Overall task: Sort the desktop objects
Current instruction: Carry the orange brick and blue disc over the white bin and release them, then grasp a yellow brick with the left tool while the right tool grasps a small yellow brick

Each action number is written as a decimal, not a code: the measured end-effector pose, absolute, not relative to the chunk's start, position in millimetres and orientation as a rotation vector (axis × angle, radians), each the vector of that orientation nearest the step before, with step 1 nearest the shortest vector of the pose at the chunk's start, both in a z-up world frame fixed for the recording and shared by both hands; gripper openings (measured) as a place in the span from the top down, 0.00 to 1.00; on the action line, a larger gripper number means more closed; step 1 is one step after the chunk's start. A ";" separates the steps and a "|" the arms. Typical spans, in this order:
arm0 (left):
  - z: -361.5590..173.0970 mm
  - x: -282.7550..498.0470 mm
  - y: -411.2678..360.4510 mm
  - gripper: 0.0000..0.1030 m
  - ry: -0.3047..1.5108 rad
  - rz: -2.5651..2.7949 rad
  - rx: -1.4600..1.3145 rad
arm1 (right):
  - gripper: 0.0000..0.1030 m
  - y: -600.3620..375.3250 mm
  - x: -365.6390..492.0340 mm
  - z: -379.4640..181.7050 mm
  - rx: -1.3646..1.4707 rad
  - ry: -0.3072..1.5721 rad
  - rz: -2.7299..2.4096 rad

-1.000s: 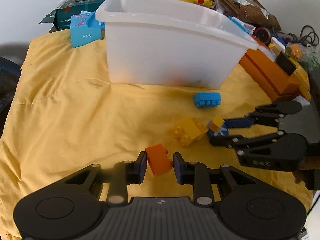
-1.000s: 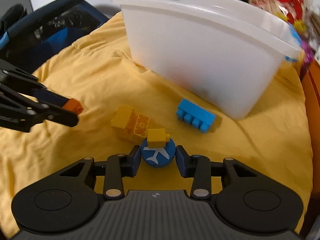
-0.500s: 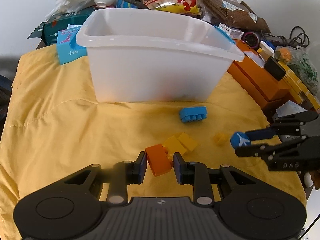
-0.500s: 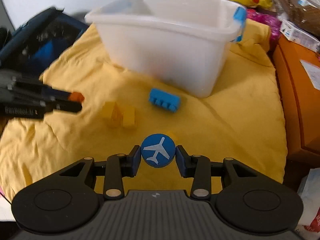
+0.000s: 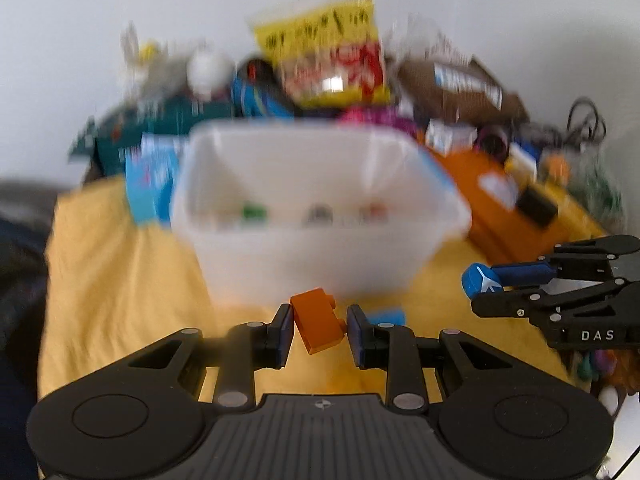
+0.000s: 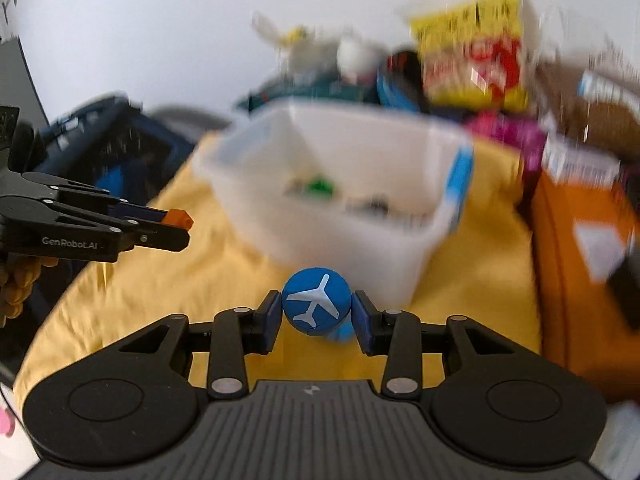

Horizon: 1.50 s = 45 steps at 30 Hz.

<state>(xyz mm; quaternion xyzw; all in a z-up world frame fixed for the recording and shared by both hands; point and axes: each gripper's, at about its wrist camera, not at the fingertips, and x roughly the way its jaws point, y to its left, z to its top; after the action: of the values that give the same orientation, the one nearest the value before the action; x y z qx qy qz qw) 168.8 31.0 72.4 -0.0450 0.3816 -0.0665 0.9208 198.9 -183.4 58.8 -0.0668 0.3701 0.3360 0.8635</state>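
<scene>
1. My left gripper (image 5: 318,330) is clamped on a small orange plastic building brick (image 5: 319,320); the blue pads (image 5: 285,333) press its two sides, with only the brick's width between them.
2. My right gripper (image 6: 317,316) is closed on a round blue toy piece with a white aeroplane printed on it (image 6: 316,302), pinched at its left and right edges.
3. The orange brick sits tilted in the grip, its long axis running from upper left to lower right, studs facing right.
4. The blue piece shows its printed face to the right wrist camera (the aeroplane's nose points down-left); from the left view it sticks out past the fingertips, pointing left.
5. Both pieces are held in the air above the cloth, in front of the white translucent plastic tub (image 5: 320,240), which holds a few small items, one green, too blurred to name.
6. A small blue brick (image 5: 386,315) lies on the yellow cloth (image 5: 120,272) covering the tabletop, just before the tub.
7. Behind the tub: a blurred heap of packets including a yellow and red snack bag (image 5: 332,60), an orange box (image 6: 580,272) to the right, and a plain white wall (image 5: 120,0).
</scene>
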 end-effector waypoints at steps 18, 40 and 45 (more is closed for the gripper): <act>134.6 284.8 47.2 0.69 0.790 -0.088 -0.086 | 0.59 -154.7 314.2 101.3 -0.076 0.841 0.587; -15.1 185.7 7.3 0.30 0.967 -0.122 -0.100 | 0.37 -183.6 204.8 -30.4 -0.225 0.902 0.629; -41.8 185.3 -9.3 0.35 0.984 -0.134 -0.040 | 0.42 -180.8 206.0 -61.2 -0.258 0.932 0.623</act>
<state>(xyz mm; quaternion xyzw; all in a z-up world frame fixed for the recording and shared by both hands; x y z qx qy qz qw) 185.3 -9.3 -41.8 -0.0192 0.4721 -0.0644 0.8790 206.0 -180.8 -61.2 -0.1220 0.4408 0.2947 0.8391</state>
